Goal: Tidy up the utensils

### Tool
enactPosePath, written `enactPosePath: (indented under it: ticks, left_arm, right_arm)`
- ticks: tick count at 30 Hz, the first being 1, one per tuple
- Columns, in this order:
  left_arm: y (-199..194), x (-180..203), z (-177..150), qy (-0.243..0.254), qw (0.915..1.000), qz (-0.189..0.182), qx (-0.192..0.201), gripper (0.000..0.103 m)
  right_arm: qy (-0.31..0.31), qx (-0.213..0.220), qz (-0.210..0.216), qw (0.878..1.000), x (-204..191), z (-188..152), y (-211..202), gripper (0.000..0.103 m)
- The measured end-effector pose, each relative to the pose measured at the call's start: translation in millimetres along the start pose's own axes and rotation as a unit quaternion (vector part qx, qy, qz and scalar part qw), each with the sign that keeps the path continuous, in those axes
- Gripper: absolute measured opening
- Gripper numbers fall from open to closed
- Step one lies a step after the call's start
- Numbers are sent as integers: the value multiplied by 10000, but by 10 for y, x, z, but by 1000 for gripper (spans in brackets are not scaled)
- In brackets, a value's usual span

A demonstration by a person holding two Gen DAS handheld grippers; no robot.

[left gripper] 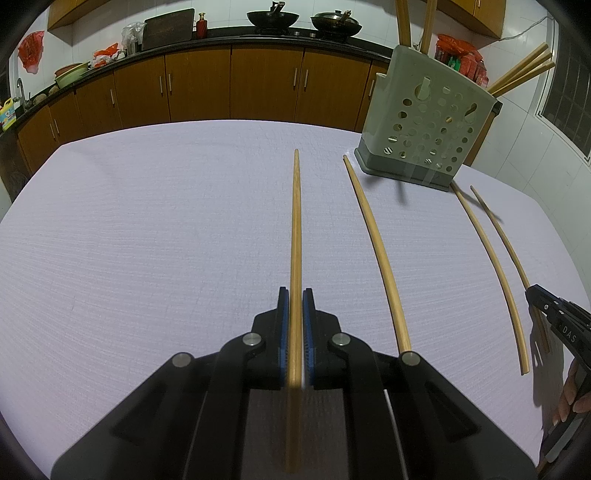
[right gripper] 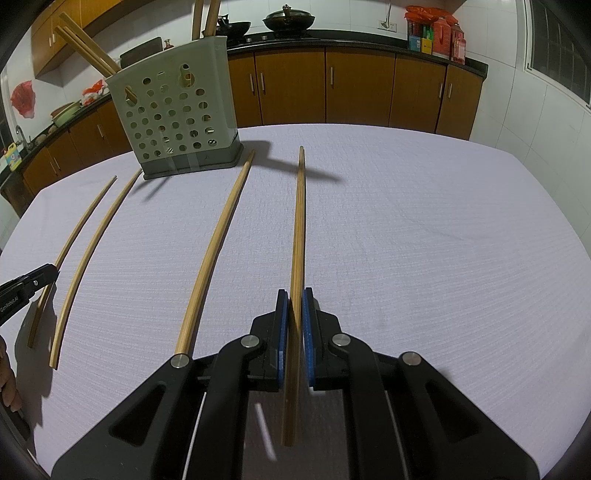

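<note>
Bamboo chopsticks, slender, stiff and light, sat clamped near their thick ends: one point(left gripper: 296, 236) in our left tool point(left gripper: 294, 299), one point(right gripper: 297, 236) in our right tool point(right gripper: 294, 299), both pointing beside the grey perforated plastic holder point(left gripper: 424, 122).

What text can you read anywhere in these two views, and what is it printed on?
"DAS" on the right claw housing, seen in the left wrist view.
"GenRobot.AI" on the left claw housing, seen in the right wrist view.
Red packages on the counter: print too small to read.
Yellow bottle by the sink: label blurred, unreadable.
Utensil holder: no text visible.
</note>
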State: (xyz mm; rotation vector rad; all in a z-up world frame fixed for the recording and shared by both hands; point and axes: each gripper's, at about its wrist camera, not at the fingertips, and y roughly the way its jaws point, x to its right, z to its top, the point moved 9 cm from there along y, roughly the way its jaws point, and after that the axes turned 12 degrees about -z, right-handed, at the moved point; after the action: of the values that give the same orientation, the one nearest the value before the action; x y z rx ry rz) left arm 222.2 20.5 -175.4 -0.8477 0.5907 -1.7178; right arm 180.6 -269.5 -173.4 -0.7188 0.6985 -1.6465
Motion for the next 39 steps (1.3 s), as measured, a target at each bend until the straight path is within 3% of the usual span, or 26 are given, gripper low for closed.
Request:
enactPosePath:
  ticks: [29,31,39]
  left_arm:
    - [-57,29,-59,258,9995,143,-92,8]
    - [-130,27,-22,260,9996,114,-27,8]
    - [-801,252,541,618,9941,-37,891,8]
  right_arm:
    - [40,-6,60,10000,65,-26,-36,8]
    - [90,181,94,9998,90,47,-142,8]
    - [350,1196,164,9921,244,593,-779,8]
